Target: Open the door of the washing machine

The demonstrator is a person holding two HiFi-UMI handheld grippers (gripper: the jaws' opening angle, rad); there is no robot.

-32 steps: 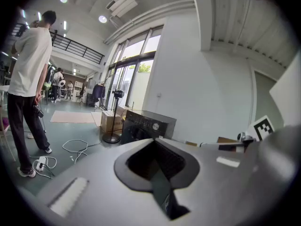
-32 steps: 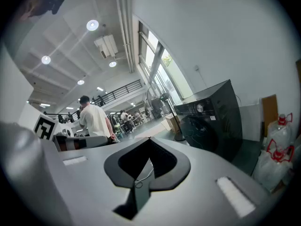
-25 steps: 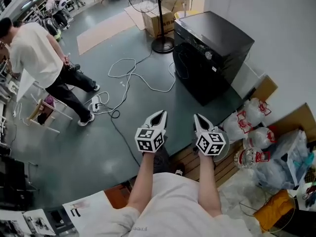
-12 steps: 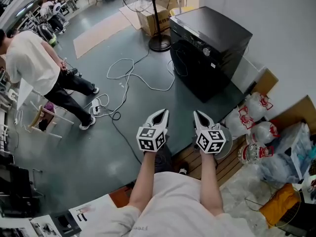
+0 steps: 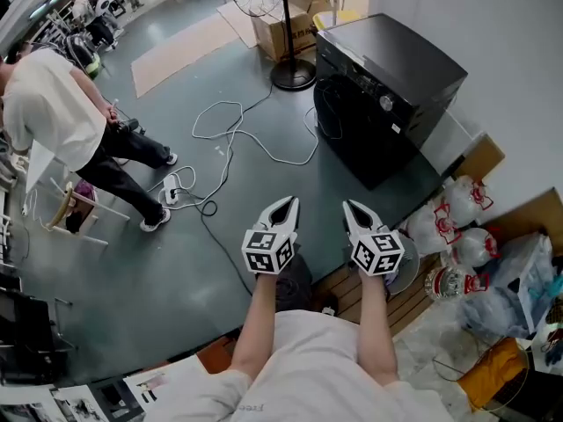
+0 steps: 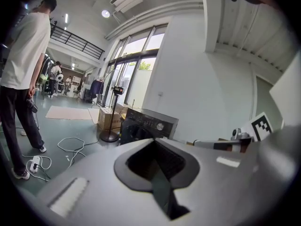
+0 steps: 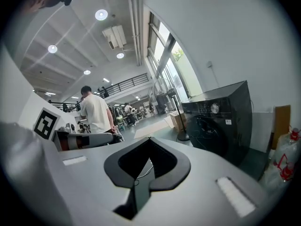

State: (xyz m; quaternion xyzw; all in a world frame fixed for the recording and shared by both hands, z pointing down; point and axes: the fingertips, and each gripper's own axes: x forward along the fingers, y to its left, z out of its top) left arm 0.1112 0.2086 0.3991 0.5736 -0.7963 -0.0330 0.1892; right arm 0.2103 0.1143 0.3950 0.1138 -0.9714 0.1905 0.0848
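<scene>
Washing machine [image 5: 387, 95], door shut, is well beyond your left gripper [image 5: 283, 205] and right gripper [image 5: 354, 209], both closed and empty. You've edged slightly nearer it; the approach remains.

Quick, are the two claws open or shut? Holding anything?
Left gripper: shut, holding nothing.
Right gripper: shut, holding nothing.

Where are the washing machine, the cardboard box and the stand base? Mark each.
washing machine [image 5: 400, 60]: head view, on its black top panel.
cardboard box [image 5: 271, 39]: head view, on its front side.
stand base [image 5: 293, 78]: head view, on the round foot.
</scene>
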